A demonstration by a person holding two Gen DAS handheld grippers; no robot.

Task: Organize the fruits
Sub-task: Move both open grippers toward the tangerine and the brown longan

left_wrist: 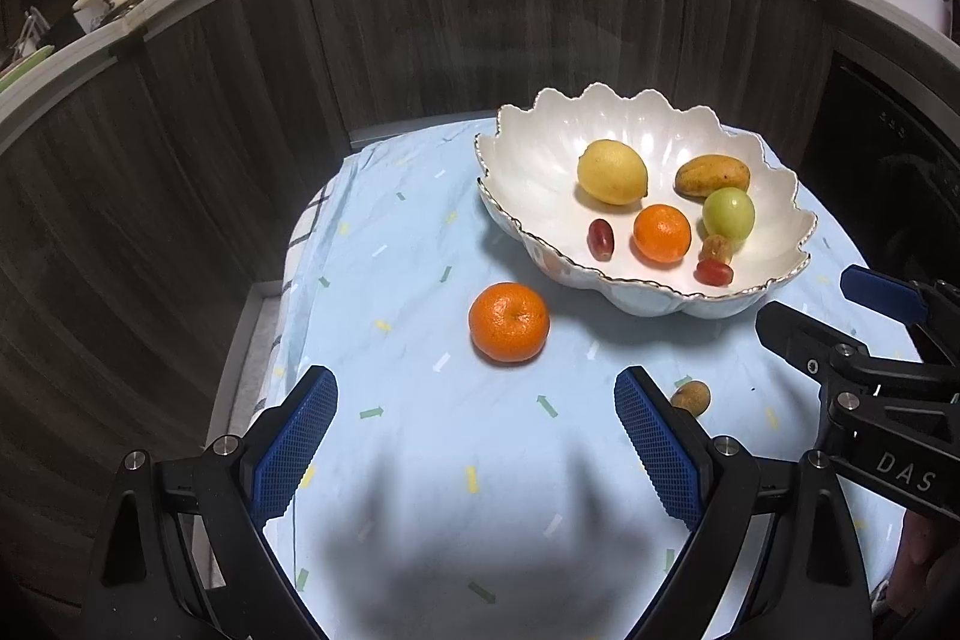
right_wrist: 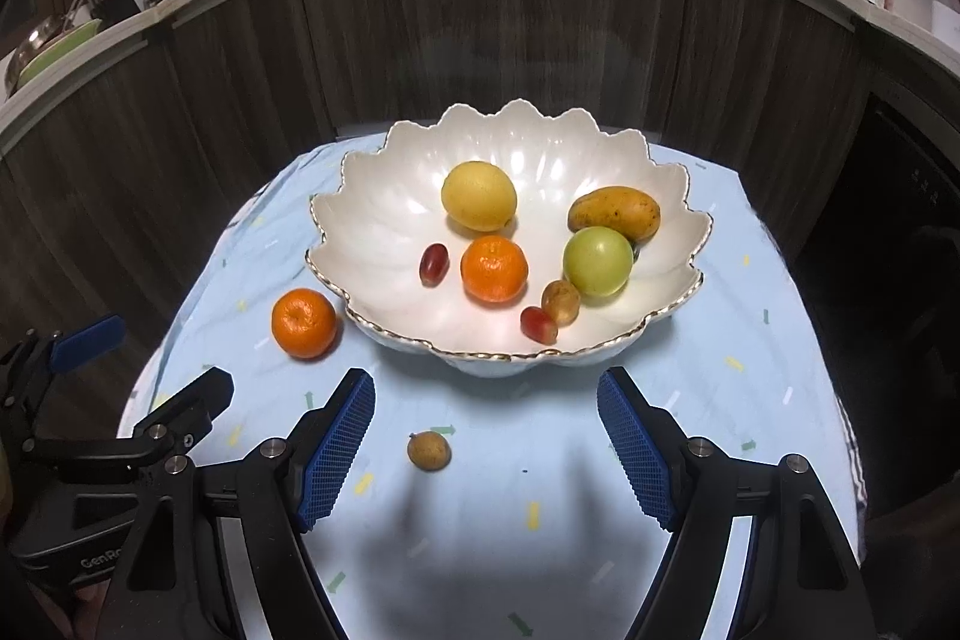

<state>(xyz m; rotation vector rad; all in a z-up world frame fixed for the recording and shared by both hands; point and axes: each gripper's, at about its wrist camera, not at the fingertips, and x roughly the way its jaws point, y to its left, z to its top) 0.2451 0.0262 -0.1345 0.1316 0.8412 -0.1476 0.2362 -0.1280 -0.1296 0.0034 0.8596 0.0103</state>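
Blue-padded jaws on both grippers stand wide apart and hold nothing. Ahead of the left gripper [left_wrist: 474,436] a loose orange [left_wrist: 509,321] sits on the pale blue cloth [left_wrist: 408,244] over the worktop, just beside the bowl's [left_wrist: 528,148] near wall. A small brown fruit [right_wrist: 429,451] lies between the right gripper's [right_wrist: 486,436] pads, nearer the left one. Inside the scalloped white bowl rest a lemon [right_wrist: 479,195], a mango [right_wrist: 614,213], a green fruit [right_wrist: 597,261], another orange [right_wrist: 494,268], two red grapes [right_wrist: 434,264] and a second brown fruit [right_wrist: 561,302].
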